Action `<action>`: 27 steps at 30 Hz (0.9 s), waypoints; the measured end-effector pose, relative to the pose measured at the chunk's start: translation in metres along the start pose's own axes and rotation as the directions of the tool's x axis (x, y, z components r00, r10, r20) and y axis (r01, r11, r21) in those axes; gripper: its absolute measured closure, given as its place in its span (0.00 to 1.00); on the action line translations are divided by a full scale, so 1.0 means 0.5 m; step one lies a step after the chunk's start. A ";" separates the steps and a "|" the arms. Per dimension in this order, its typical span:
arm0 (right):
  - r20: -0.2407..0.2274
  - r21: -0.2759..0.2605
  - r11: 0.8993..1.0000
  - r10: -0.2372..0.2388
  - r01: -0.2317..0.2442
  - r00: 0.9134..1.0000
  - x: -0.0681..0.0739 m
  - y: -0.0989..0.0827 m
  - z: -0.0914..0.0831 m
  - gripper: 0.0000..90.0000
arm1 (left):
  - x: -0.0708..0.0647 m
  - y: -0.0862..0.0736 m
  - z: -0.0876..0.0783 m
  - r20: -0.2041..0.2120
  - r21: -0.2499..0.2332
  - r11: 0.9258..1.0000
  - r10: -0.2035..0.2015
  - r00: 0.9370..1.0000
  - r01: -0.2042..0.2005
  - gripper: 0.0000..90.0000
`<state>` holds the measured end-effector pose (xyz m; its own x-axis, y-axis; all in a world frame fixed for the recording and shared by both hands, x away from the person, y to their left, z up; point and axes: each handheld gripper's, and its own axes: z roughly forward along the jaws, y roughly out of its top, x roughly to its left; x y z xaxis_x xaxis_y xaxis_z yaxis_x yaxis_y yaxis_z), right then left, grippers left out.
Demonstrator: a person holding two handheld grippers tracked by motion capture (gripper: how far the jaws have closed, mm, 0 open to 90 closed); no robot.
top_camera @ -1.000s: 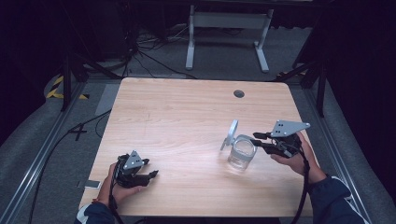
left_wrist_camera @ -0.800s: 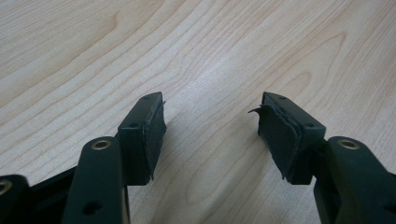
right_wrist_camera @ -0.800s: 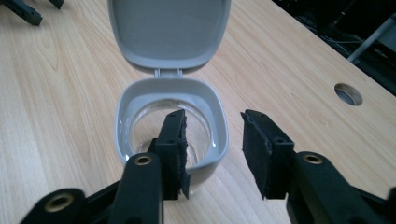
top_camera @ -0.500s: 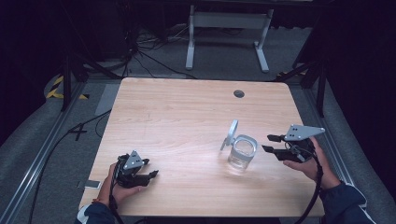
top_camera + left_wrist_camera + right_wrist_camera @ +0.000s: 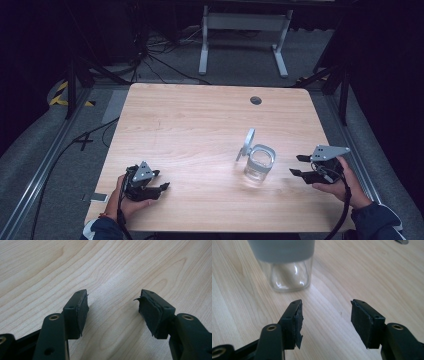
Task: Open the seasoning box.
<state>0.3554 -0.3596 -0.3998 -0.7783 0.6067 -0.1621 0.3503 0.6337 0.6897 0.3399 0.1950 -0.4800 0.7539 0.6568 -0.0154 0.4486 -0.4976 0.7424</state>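
The right gripper (image 5: 301,165) hangs just above the table (image 5: 190,125) near its right edge, jaws apart with nothing between them; they have just been opening. It points level toward the glass jar (image 5: 259,164), near it but apart. The right hand (image 5: 345,182) grips it from behind, with the forearm in a dark blue sleeve (image 5: 375,222) coming up from the bottom right corner. In the right gripper view the gripper (image 5: 325,322) looks along the bare wood at the jar (image 5: 287,265), which stands ahead and to the left of the gap between the jaws; the torn pad on the left finger (image 5: 298,320) is clear of the glass.

The left gripper (image 5: 161,181) rests low near the table's front left corner, jaws released and empty, held by the left hand (image 5: 127,200) with the wrist coming in from the bottom edge. In the left gripper view the gripper (image 5: 112,312) has plain wood grain between its pads.

The jar stands upright on the right half of the table, well apart from the left gripper. It is clear glass with a frosted band at the rim, and its hinged lid (image 5: 247,142) is swung open and stands tilted at the rim's far left. Whether anything is inside cannot be told; the glass looks see-through down to the wood. No label or writing can be read on it.

A small round grommet (image 5: 256,100) sits near the table's far edge.
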 end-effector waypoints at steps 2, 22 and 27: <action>0.003 0.023 1.000 0.000 0.000 1.000 0.000 -0.018 0.004 0.47 | 0.000 0.000 0.000 0.000 0.000 1.000 0.000 1.000 0.000 0.45; -0.008 -0.001 0.989 0.150 -0.150 0.989 0.007 -0.146 0.002 0.40 | 0.000 0.000 0.000 -0.004 0.001 1.000 0.003 1.000 -0.003 0.45; -0.025 -0.022 0.986 0.166 -0.167 0.986 0.013 -0.169 0.010 0.34 | -0.001 0.000 0.000 -0.005 0.001 1.000 0.001 1.000 -0.001 0.44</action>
<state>0.3235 -0.4069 -0.4627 -0.7220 0.6914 -0.0275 0.4639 0.5132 0.7221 0.3396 0.1948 -0.4799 0.7517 0.6594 -0.0111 0.4484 -0.4987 0.7418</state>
